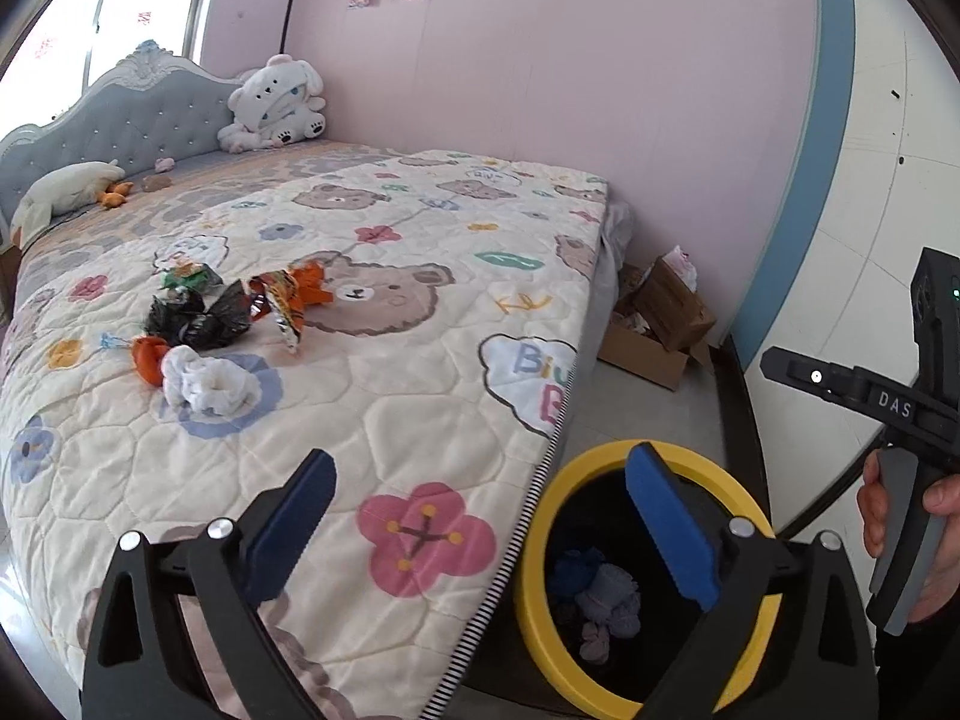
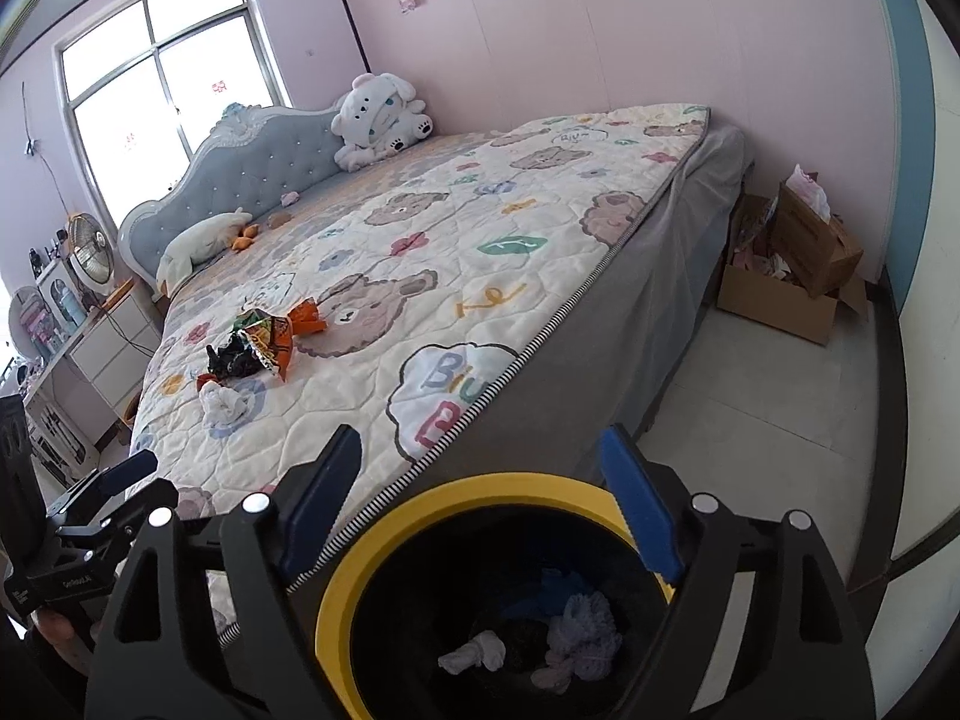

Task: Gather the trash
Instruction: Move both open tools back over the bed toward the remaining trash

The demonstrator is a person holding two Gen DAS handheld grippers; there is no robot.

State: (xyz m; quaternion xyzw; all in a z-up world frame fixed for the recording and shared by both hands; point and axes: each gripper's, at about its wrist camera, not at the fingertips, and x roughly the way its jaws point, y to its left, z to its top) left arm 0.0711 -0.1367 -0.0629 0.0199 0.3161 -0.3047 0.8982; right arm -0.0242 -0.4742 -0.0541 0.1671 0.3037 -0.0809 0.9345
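Note:
A pile of trash lies on the quilt: a crumpled white tissue (image 1: 207, 384), a black wrapper (image 1: 198, 315), orange wrappers (image 1: 297, 294) and a green wrapper (image 1: 189, 276). The pile also shows in the right wrist view (image 2: 258, 348). A black bin with a yellow rim (image 1: 531, 570) stands on the floor by the bed's corner and holds crumpled scraps (image 2: 579, 639). My left gripper (image 1: 480, 534) is open and empty, over the bed's edge and the bin. My right gripper (image 2: 480, 510) is open and empty, right above the bin (image 2: 342, 594).
The bed (image 1: 420, 360) has a bear-print quilt, a grey headboard and a white plush bear (image 1: 276, 102). An open cardboard box (image 2: 792, 276) sits on the floor by the pink wall. A nightstand with a fan (image 2: 90, 252) stands at the far left.

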